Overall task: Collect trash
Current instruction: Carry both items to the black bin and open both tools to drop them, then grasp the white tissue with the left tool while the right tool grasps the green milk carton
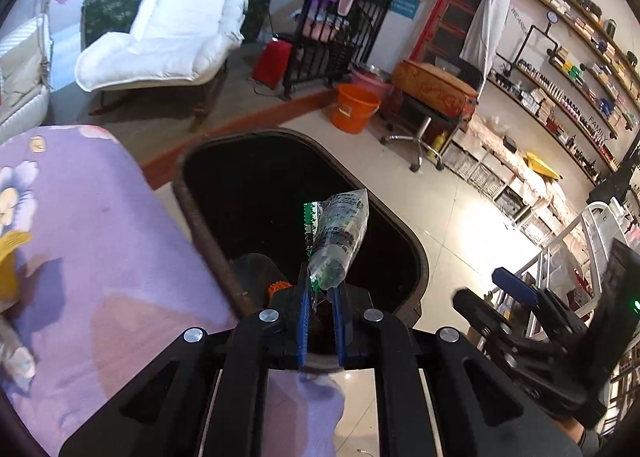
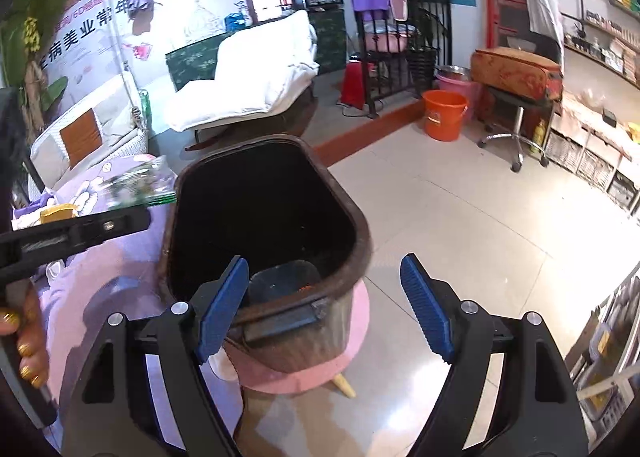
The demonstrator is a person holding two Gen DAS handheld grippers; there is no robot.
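My left gripper is shut on a clear plastic wrapper with green and black print. It holds the wrapper over the open mouth of a dark brown trash bin. In the right wrist view the same bin stands on a pink stool, with dark items at its bottom. My right gripper is open and empty, just above the bin's near rim. The left gripper with the blurred wrapper shows at the left of the right wrist view.
A table with a purple flowered cloth stands left of the bin, with yellow and white scraps at its left edge. An orange bucket, a chair, a white lounge chair and shelves stand beyond on the tiled floor.
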